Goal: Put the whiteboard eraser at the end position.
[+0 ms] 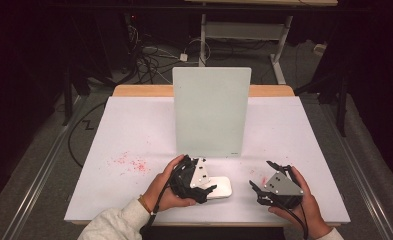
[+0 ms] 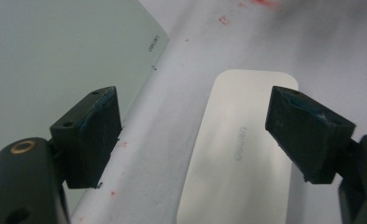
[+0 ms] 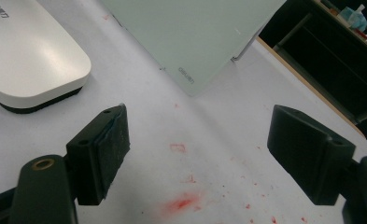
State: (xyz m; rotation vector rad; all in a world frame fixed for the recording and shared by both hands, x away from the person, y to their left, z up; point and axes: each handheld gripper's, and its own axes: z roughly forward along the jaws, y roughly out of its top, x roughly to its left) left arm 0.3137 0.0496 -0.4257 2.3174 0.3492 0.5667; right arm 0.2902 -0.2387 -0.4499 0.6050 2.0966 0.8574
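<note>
A: Left claw (image 1: pixel 210 188) wide open, nothing held; eraser (image 2: pixel 239 149) flat on bench (image 1: pixel 134 135), under its jaws, near the board (image 1: pixel 211 112).
B: Right claw (image 1: pixel 264 181)?
A: Also wide, empty, beside red marks (image 3: pixel 181 203). Grasp not yet made; lifting and wiping likely remain.

Looks like a lab or test room: dark surroundings, tangled cables (image 1: pixel 146 57) on grey carpet, a metal-legged bench (image 1: pixel 244 30) behind, floor rails (image 1: pixel 39 170) flanking a white-covered table (image 1: pixel 134 130) with red marker stains (image 1: pixel 131 163)
</note>
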